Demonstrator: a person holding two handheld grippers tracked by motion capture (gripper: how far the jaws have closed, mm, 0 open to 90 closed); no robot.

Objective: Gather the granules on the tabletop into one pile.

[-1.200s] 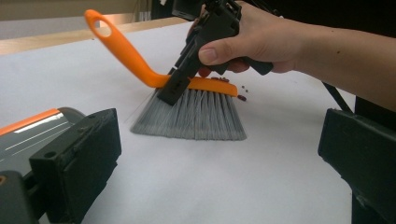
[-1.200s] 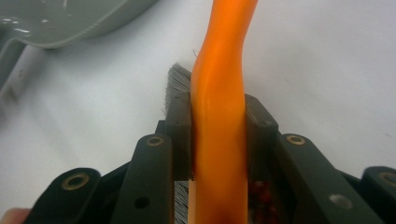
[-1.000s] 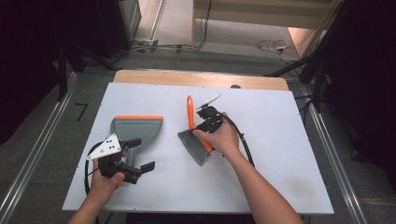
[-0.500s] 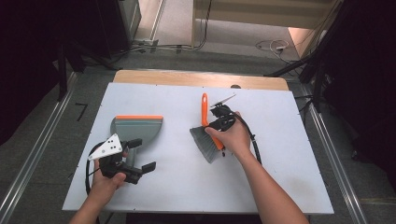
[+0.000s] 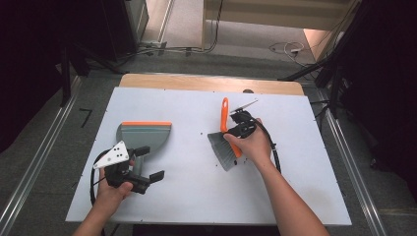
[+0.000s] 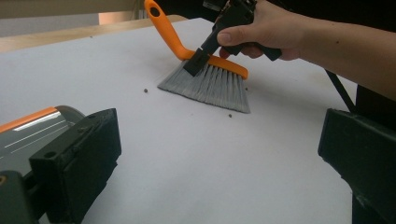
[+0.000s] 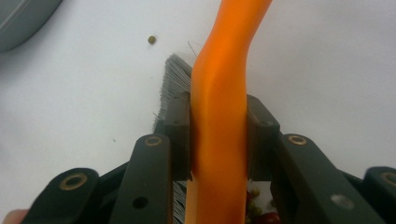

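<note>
A hand brush (image 5: 225, 140) with an orange handle and grey bristles lies on the white tabletop (image 5: 196, 196), right of centre. My right gripper (image 5: 237, 129) is shut on its handle (image 7: 219, 93), near the bristles (image 7: 173, 74). A grey dustpan (image 5: 145, 135) with an orange lip sits left of centre, its mouth toward the far edge. My left gripper (image 5: 150, 163) hovers just in front of the dustpan's handle, open with nothing between the jaws. In the left gripper view, the brush (image 6: 210, 81) and the right gripper (image 6: 201, 58) lie beyond the open left gripper (image 6: 219, 135). The dustpan (image 6: 32, 128) is at lower left.
Small dark pellets (image 6: 145, 90) lie scattered on the table around the bristles; one (image 7: 152, 40) sits just past the brush tip. Several more pellets (image 7: 254, 210) show under the right gripper. A wooden strip (image 5: 196, 81) edges the table's far side. Floor rails run along both sides.
My right gripper has carried the brush to the right across the table, and its handle now points more straight away from me. The left gripper and dustpan have stayed put.
</note>
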